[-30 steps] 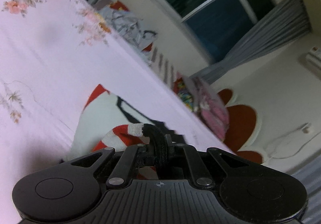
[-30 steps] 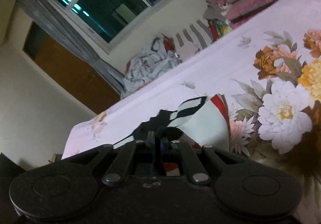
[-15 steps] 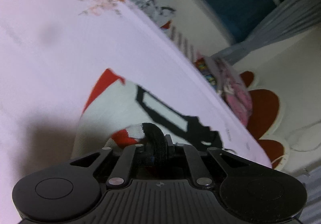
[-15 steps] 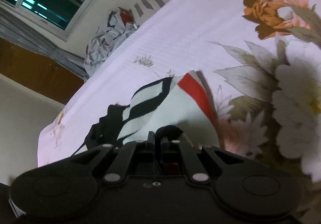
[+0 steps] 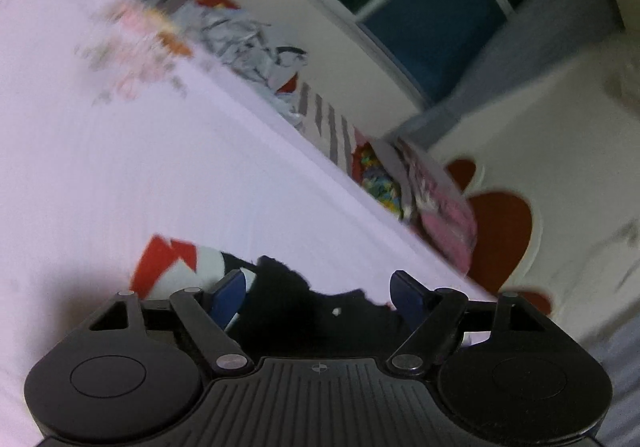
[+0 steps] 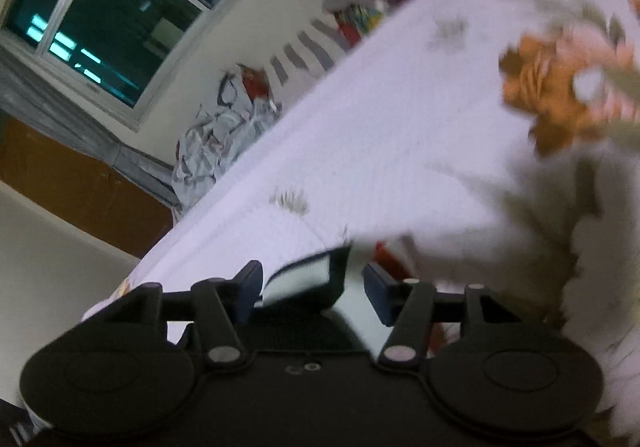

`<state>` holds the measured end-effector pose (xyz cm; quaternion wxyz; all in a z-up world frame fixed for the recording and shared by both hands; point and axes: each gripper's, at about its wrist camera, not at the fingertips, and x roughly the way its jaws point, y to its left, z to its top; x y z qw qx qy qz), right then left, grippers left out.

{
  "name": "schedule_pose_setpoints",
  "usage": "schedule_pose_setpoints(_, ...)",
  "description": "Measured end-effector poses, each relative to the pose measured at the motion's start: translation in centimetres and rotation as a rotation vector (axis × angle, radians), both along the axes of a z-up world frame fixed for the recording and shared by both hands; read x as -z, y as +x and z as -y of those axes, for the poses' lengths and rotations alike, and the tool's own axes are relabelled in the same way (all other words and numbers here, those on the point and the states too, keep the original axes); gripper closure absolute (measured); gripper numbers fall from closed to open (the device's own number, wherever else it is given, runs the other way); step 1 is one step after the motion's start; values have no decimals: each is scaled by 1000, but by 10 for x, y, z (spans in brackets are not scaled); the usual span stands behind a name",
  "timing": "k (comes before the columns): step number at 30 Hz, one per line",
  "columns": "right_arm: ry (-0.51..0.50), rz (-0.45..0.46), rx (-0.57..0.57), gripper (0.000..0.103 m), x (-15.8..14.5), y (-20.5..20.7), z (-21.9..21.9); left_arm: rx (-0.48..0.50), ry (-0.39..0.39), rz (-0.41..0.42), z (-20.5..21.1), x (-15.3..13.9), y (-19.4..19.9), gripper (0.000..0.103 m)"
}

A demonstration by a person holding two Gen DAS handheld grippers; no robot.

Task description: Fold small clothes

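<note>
A small red, white and black garment (image 5: pixel 176 267) lies on the pale floral bedsheet (image 5: pixel 120 175), low in the left wrist view, its black part between the jaws. My left gripper (image 5: pixel 318 293) is open just above it, blue pads (image 5: pixel 228 297) spread apart. In the right wrist view the same garment (image 6: pixel 316 279) lies between the spread blue pads (image 6: pixel 376 293) of my right gripper (image 6: pixel 312 287), which is open. Both views are motion-blurred.
A pile of crumpled grey clothes (image 5: pixel 248 43) and a striped item (image 5: pixel 324 123) lie along the bed's far edge by the wall. Folded pink bedding (image 5: pixel 440 203) sits near a red headboard (image 5: pixel 504 231). A dark window (image 6: pixel 104 19) and a wooden cabinet (image 6: pixel 72 187) stand behind.
Both grippers were shut on the garment; now both have opened and let it go onto the bed. Both cameras have shifted and tilted, leaving the garment low in view.
</note>
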<state>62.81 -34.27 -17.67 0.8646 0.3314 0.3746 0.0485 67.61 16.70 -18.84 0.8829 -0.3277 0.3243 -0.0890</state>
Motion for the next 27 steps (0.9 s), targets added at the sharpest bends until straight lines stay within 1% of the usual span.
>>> schedule_pose_setpoints(1, -45, 10, -41, 56, -3, -1, -5, 27, 76, -7, 6, -3, 2, 25)
schedule_pose_setpoints(2, -97, 13, -77, 62, -6, -1, -11, 53, 132, -12, 10, -5, 4, 27)
schedule_pose_setpoints(3, -154, 12, -124, 63, -7, -1, -19, 82, 208, -20, 17, -5, 7, 38)
schedule_pose_setpoints(4, -199, 9, -161, 64, -6, 0, -26, 107, 269, -33, 23, -5, 9, 43)
schedule_pose_setpoints(5, -270, 5, -199, 64, -6, 3, -35, 139, 328, -49, 31, -3, 13, 52)
schedule_pose_setpoints(7, -415, -9, -273, 63, 1, 7, -58, 188, 427, -92, 47, 2, 20, 53)
schedule_pose_setpoints(8, -475, -15, -310, 65, 6, 7, -67, 195, 483, -103, 54, 6, 22, 53)
schedule_pose_setpoints(10, -596, 9, -378, 66, 14, 6, -84, 205, 572, -101, 67, 7, 21, 55)
schedule_pose_setpoints(11, -663, 29, -404, 70, 17, 2, -92, 195, 626, -89, 73, 8, 19, 75)
schedule_pose_setpoints(12, -717, 53, -432, 84, 17, -2, -99, 172, 658, -81, 74, 7, 17, 96)
schedule_pose_setpoints(13, -764, 81, -452, 92, 16, -5, -106, 133, 637, -56, 70, 3, 13, 96)
schedule_pose_setpoints(14, -786, 100, -450, 96, 13, -8, -109, 90, 605, -28, 65, -1, 7, 96)
schedule_pose_setpoints(16, -802, 149, -393, 96, 5, -11, -104, 5, 590, 29, 58, -9, -8, 96)
schedule_pose_setpoints(17, -796, 162, -362, 96, 3, -12, -99, -32, 593, 45, 54, -10, -14, 96)
schedule_pose_setpoints(18, -792, 159, -339, 96, 3, -11, -93, -57, 602, 37, 52, -8, -16, 96)
schedule_pose_setpoints(19, -788, 131, -327, 96, 9, -6, -90, -51, 594, 14, 50, -3, -14, 96)
schedule_pose_setpoints(20, -776, 83, -330, 97, 17, 0, -86, -43, 588, -32, 49, 4, -9, 96)
schedule_pose_setpoints(21, -775, 56, -330, 96, 25, 4, -85, -41, 586, -49, 49, 10, -9, 96)
schedule_pose_setpoints(22, -796, 68, -329, 96, 26, 3, -89, -43, 593, -42, 49, 11, -9, 96)
schedule_pose_setpoints(24, -831, 56, -322, 96, 25, 5, -96, -44, 606, -44, 51, 9, -10, 96)
schedule_pose_setpoints(25, -835, 49, -317, 95, 25, 4, -97, -36, 617, -42, 52, 8, -11, 96)
schedule_pose_setpoints(26, -835, 42, -312, 92, 25, 6, -98, -28, 624, -46, 52, 6, -11, 95)
schedule_pose_setpoints(27, -850, 39, -300, 86, 22, 7, -100, -26, 622, -59, 50, 2, -9, 86)
